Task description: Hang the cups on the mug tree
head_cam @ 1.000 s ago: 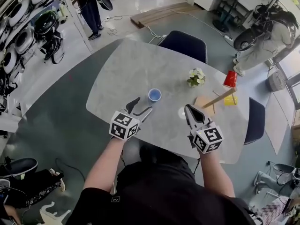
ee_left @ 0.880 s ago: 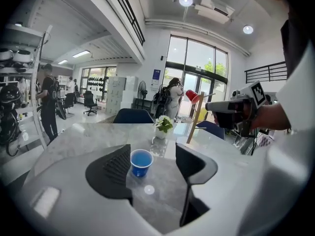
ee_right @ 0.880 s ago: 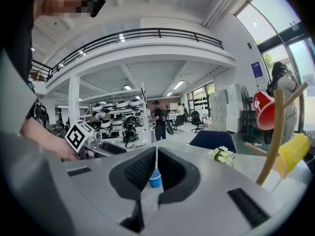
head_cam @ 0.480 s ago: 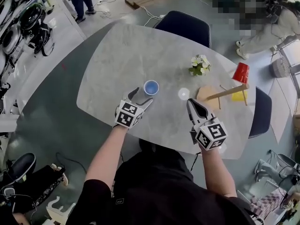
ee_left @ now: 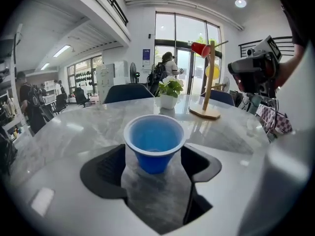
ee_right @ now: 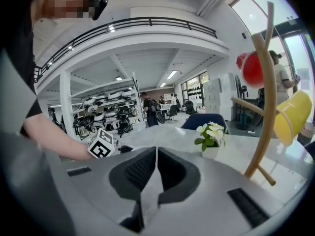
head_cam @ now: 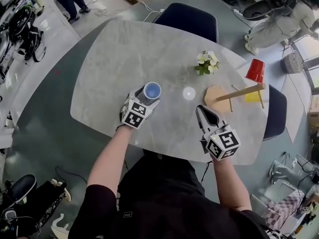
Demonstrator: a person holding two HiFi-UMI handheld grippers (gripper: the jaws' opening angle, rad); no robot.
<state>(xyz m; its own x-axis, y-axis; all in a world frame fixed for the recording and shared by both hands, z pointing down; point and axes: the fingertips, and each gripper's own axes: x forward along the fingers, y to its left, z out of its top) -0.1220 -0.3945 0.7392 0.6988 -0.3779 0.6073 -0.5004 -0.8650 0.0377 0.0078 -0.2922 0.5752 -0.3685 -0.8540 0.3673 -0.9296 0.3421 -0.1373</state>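
Note:
A blue cup (head_cam: 152, 90) (ee_left: 154, 142) stands upright on the grey table (head_cam: 119, 59). My left gripper (head_cam: 148, 97) (ee_left: 155, 168) is open; its jaws have just been opening, and the cup stands between them with a gap on each side. My right gripper (head_cam: 202, 111) (ee_right: 156, 154) is shut on nothing, low over the table's near right. The wooden mug tree (head_cam: 234, 93) (ee_left: 209, 82) (ee_right: 266, 107) stands at the right, carrying a red cup (head_cam: 255, 70) (ee_right: 252, 69) and a yellow cup (head_cam: 251, 94) (ee_right: 291, 117).
A small potted plant (head_cam: 207, 63) (ee_left: 169, 95) stands behind the tree's base. A small white round object (head_cam: 189, 93) lies between the blue cup and the tree. Dark chairs (head_cam: 187, 21) sit at the far and right edges. People stand beyond the table.
My left gripper has come down and forward to the blue cup, and its jaws now flank it. My right gripper has sunk a little toward the table, still shut.

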